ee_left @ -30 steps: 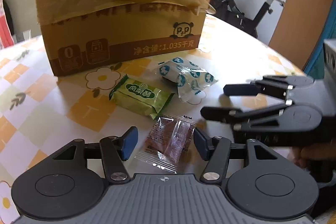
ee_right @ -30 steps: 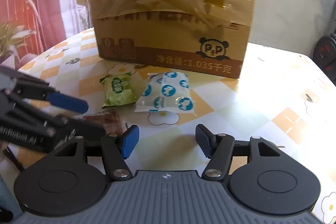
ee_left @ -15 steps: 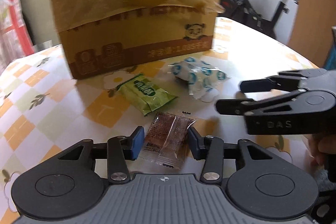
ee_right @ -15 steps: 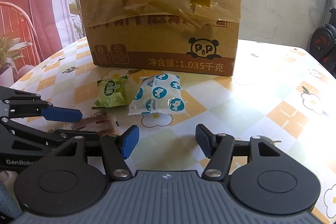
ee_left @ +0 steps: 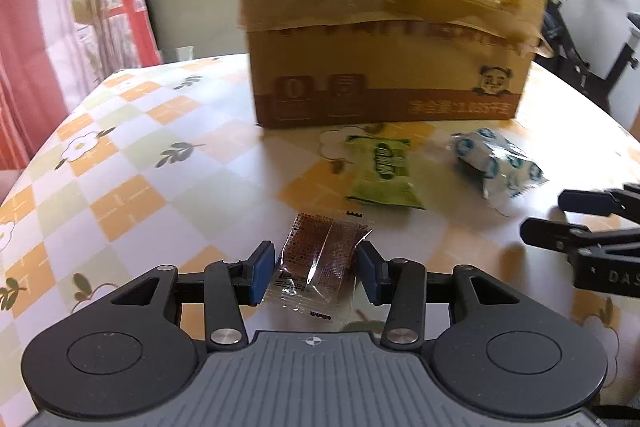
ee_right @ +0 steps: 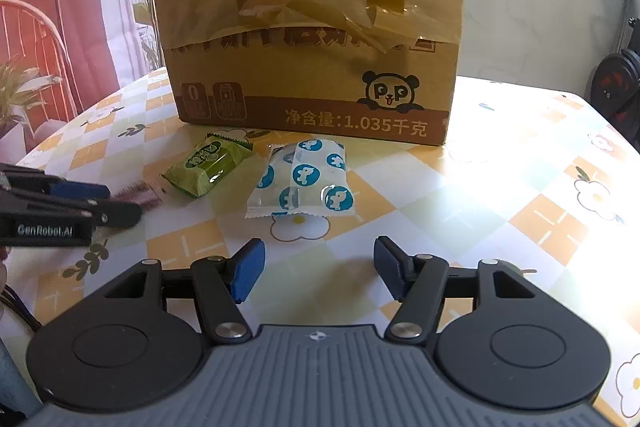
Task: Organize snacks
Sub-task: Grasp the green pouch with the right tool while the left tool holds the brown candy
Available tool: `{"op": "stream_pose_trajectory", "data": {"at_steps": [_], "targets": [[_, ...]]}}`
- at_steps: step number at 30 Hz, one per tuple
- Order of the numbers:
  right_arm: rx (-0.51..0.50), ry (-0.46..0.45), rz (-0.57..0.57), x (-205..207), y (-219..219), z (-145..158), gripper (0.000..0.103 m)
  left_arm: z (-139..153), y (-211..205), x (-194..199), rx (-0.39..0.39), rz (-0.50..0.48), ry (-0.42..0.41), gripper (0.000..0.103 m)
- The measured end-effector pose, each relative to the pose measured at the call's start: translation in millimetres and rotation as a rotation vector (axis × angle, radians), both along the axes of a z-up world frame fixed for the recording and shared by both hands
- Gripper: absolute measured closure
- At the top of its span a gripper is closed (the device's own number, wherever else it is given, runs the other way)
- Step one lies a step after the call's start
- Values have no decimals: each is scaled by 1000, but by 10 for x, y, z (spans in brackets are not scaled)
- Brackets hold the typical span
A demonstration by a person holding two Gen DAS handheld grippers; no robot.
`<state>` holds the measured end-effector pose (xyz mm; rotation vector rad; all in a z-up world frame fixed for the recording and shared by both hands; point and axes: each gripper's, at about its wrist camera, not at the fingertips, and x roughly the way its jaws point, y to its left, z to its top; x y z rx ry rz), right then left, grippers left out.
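Left claw [ee_left: 315,269]: low centre of the left wrist view, clamped on the brown snack packet [ee_left: 320,259]; both blue pads press the clear wrapper's sides. Its jaws closed in over the past second and have since held steady.
Brown snack packet: between the left claw's pads, its far end toward the middle of the frame; the motion blur leaves it unclear whether it rests on the table [ee_left: 160,163]. In the right wrist view it is only a brown smear at left centre [ee_right: 138,193].
Right claw [ee_right: 316,269]: low centre of its own view, released, nothing between the pads; its jaws have just eased a little wider. Bare table lies in the gap.
Blue-and-white packet [ee_right: 306,181]: just above the right claw's gap, centre frame, lying flat.
Green packet [ee_right: 208,163]: left of the blue-and-white one, near but apart from it.
Cardboard box [ee_right: 312,27]: upper centre in both views, just behind both packets, taped, with a panda print at lower right.
Table: checked orange, green and white cloth with flowers.
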<state>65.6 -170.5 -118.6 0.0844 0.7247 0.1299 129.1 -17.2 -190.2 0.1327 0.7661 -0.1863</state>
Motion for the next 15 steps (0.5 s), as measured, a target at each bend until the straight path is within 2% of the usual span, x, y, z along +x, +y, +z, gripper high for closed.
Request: {"op": "stream_pose_trajectory", "data": {"at_steps": [5,10,15], "targets": [[11,2,-2,-2,-29,1,39,6,68,4,-11,20,-5,55],[74,8,-64,-16,-159,70,40,-2,154,15,-17,56,-15,55],[46,-69,22,52,-15,324,40,-8,331,64,-54,116,-25,56]]}}
